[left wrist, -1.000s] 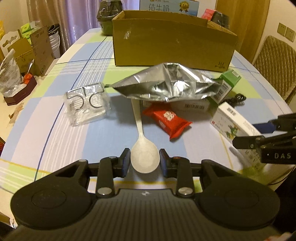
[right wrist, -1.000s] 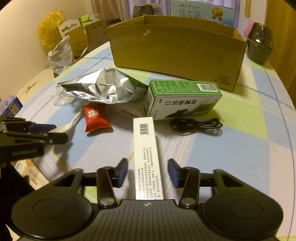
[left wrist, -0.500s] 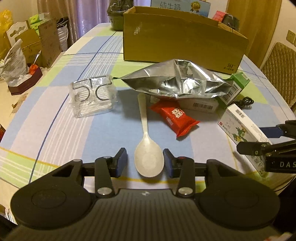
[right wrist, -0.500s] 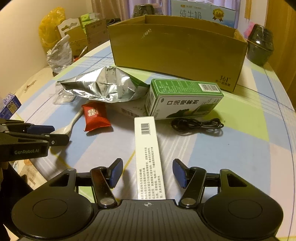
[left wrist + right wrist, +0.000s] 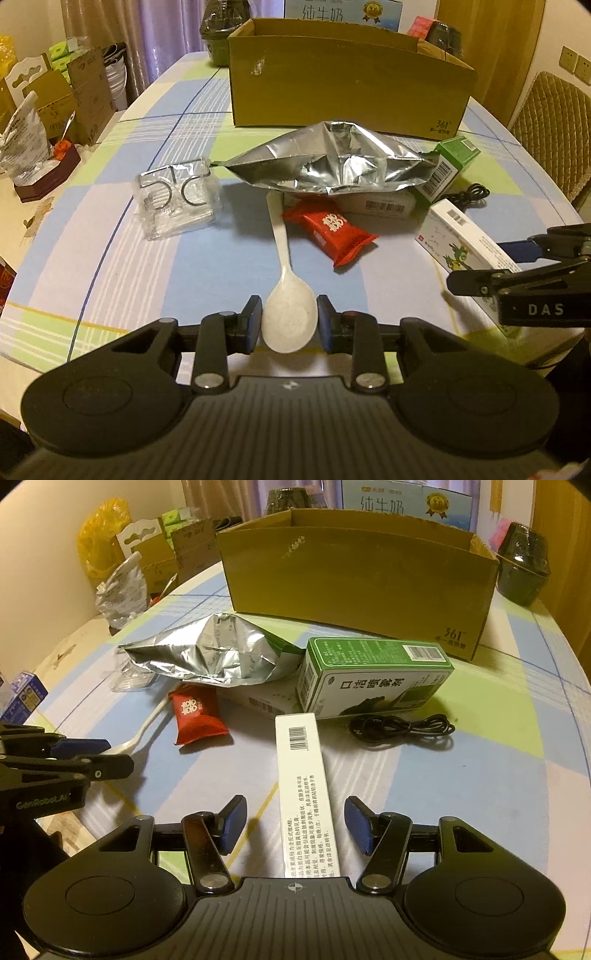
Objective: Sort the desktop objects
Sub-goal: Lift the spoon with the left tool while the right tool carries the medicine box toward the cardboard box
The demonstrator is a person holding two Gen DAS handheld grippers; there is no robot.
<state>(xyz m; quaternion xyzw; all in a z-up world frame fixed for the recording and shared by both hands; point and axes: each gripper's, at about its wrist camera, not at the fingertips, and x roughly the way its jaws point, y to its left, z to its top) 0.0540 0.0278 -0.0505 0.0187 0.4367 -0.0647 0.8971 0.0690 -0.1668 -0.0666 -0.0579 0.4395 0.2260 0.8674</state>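
Note:
A white spoon lies on the checked tablecloth, bowl toward me. My left gripper has both pads pressed against the sides of the bowl. A long white carton with a barcode lies lengthwise between the fingers of my right gripper, which stands open with a gap on each side. In the right wrist view the spoon handle runs out of the left gripper's fingers.
An open cardboard box stands at the back. In front of it lie a silver foil bag, a red snack packet, a green carton, a black cable and a clear plastic pack. A chair stands at the right.
The left fingers widened half a second ago and have now closed in on the spoon bowl. The right fingers have spread wider around the white carton.

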